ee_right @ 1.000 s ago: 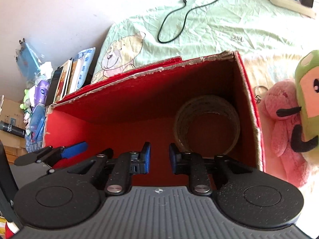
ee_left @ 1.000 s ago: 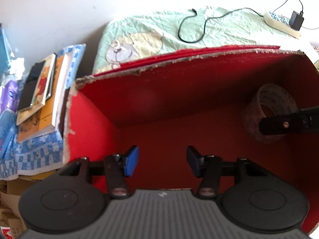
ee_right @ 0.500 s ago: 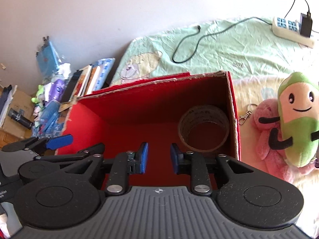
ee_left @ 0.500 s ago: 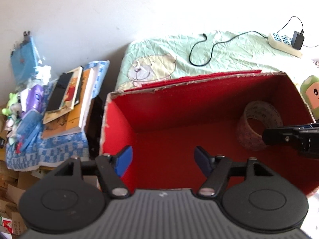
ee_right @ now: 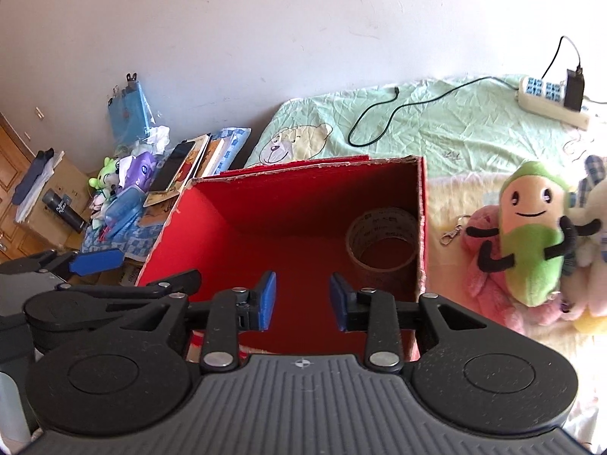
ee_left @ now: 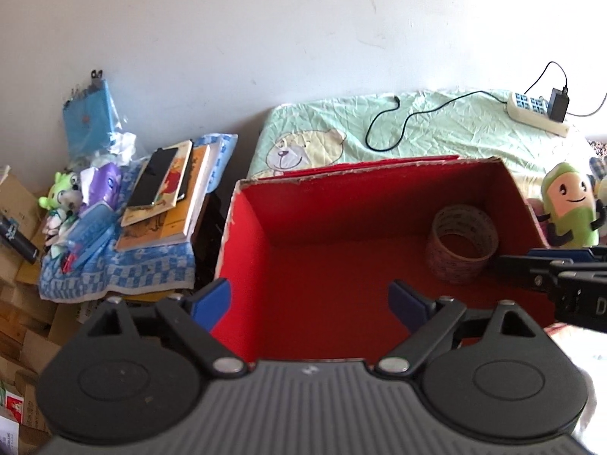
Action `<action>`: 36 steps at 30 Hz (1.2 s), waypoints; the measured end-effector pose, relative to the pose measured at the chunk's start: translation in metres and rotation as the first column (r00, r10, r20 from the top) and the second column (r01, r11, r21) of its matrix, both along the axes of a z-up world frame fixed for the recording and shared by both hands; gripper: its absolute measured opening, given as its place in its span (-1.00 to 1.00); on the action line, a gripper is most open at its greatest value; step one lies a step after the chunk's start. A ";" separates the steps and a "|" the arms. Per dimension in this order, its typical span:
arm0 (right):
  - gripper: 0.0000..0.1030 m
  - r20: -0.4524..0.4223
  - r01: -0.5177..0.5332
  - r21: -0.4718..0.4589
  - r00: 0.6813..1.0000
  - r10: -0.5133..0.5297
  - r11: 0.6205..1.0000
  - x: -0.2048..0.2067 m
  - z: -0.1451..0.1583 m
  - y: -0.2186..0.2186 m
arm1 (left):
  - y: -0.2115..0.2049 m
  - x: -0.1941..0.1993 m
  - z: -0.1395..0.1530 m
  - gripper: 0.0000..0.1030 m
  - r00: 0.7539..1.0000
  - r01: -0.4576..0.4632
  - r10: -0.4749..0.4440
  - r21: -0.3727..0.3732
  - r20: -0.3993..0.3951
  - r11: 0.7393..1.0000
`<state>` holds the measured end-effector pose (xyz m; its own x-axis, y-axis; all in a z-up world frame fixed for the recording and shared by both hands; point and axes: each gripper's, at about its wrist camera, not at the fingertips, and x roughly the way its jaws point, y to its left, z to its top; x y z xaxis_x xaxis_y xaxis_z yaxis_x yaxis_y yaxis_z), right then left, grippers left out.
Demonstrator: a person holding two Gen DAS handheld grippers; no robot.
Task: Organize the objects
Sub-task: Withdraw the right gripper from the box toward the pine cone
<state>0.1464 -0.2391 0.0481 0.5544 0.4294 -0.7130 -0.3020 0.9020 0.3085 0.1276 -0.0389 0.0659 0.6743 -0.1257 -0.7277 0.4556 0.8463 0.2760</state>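
— Left wrist view gives us the red box [ee_left: 379, 265] on the bed [ee_left: 436, 129]; what do we find inside it?

— We find one roll of tape [ee_left: 461, 244], lying flat in the far right corner against the right wall. We see only bare red floor in the rest of the box.

— And our tongs?

— Our left tongs [ee_left: 309, 303] are spread wide and hold nothing, above the box's near left side. Our right tongs [ee_right: 303, 301] are parted too, with nothing between the blue pads [ee_right: 268, 299], over the near edge.

— What sits outside the box?

— We see a green plush toy [ee_right: 531, 235] just right of it, lying on a pink plush [ee_right: 489, 288]. Whether the pink one touches the box, we cannot quite tell.
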 end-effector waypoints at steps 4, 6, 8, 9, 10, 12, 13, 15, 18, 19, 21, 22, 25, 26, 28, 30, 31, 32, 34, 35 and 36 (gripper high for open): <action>-0.31 0.028 -0.006 -0.015 1.000 0.007 1.000 -0.014 0.004 -0.006 | -0.002 -0.016 0.001 0.77 1.000 -0.016 0.016 -0.007 -0.006 1.000; -0.31 0.034 -0.007 -0.023 0.999 0.008 1.000 -0.020 0.005 -0.009 | -0.003 -0.022 0.000 0.78 1.000 -0.027 0.027 -0.005 -0.011 1.000; -0.30 0.038 -0.011 -0.018 0.999 0.011 1.000 -0.024 0.006 -0.013 | -0.004 -0.028 -0.001 0.79 0.999 -0.035 0.034 -0.008 -0.019 0.999; -0.29 0.040 -0.011 -0.013 0.999 0.012 1.000 -0.027 0.006 -0.015 | -0.004 -0.030 -0.002 0.79 0.999 -0.036 0.035 -0.010 -0.021 0.999; -0.28 0.040 -0.011 -0.008 0.999 0.011 1.000 -0.028 0.006 -0.017 | -0.004 -0.033 -0.002 0.79 0.999 -0.038 0.037 -0.011 -0.021 0.999; -0.26 0.039 -0.009 0.005 0.999 0.008 1.000 -0.030 0.005 -0.020 | -0.005 -0.038 -0.003 0.85 0.999 -0.040 0.040 -0.012 -0.023 0.999; -0.25 0.036 -0.010 0.012 0.999 0.010 1.000 -0.031 0.004 -0.022 | -0.006 -0.040 -0.003 0.85 0.999 -0.040 0.040 -0.012 -0.025 0.999; -0.24 0.029 -0.014 0.020 0.999 0.014 1.000 -0.035 0.002 -0.025 | -0.008 -0.045 -0.004 0.85 0.999 -0.047 0.047 -0.010 -0.026 0.999; -0.24 0.014 -0.030 0.025 0.999 0.029 0.999 -0.040 -0.002 -0.027 | -0.007 -0.051 -0.005 0.85 0.998 -0.060 0.060 -0.010 -0.030 0.998; -0.24 0.011 -0.035 0.028 0.999 0.035 0.999 -0.041 -0.003 -0.028 | -0.006 -0.052 -0.006 0.85 0.997 -0.063 0.063 -0.012 -0.035 0.998; -0.24 0.004 -0.046 0.038 0.999 0.046 0.998 -0.045 -0.006 -0.031 | -0.003 -0.055 -0.007 0.85 0.997 -0.072 0.071 -0.017 -0.043 0.997; -0.24 0.000 -0.052 0.044 0.999 0.052 0.998 -0.047 -0.007 -0.032 | -0.002 -0.056 -0.007 0.85 0.996 -0.077 0.076 -0.019 -0.048 0.997; -0.24 -0.016 -0.072 0.063 0.997 0.073 0.995 -0.051 -0.013 -0.035 | 0.003 -0.061 -0.009 0.85 0.995 -0.085 0.083 -0.019 -0.055 0.996; -0.24 -0.023 -0.080 0.069 0.996 0.082 0.994 -0.053 -0.015 -0.036 | 0.005 -0.063 -0.010 0.85 0.995 -0.087 0.085 -0.017 -0.055 0.996; -0.24 -0.040 -0.095 0.079 0.994 0.098 0.992 -0.056 -0.021 -0.037 | 0.010 -0.068 -0.012 0.85 0.994 -0.092 0.091 -0.011 -0.057 0.996; -0.24 -0.059 -0.106 0.094 0.992 0.112 0.990 -0.059 -0.027 -0.039 | 0.017 -0.072 -0.013 0.85 0.993 -0.102 0.101 -0.010 -0.065 0.995; -0.24 -0.071 -0.111 0.103 0.990 0.118 0.989 -0.060 -0.031 -0.040 | 0.021 -0.074 -0.014 0.85 0.992 -0.106 0.105 -0.012 -0.068 0.994; -0.24 -0.086 -0.115 0.113 0.988 0.125 0.987 -0.061 -0.035 -0.041 | 0.026 -0.076 -0.015 0.85 0.991 -0.113 0.111 -0.014 -0.073 0.994; -0.24 -0.118 -0.117 0.136 0.984 0.133 0.984 -0.063 -0.044 -0.043 | 0.037 -0.080 -0.017 0.85 0.989 -0.127 0.125 -0.018 -0.084 0.992; -0.24 -0.135 -0.115 0.151 0.982 0.135 0.982 -0.063 -0.049 -0.045 | 0.043 -0.082 -0.019 0.85 0.987 -0.133 0.130 -0.025 -0.091 0.991; -0.21 -0.153 -0.111 0.167 0.979 0.137 0.980 -0.063 -0.054 -0.046 | 0.049 -0.084 -0.020 0.85 0.986 -0.137 0.134 -0.030 -0.099 0.990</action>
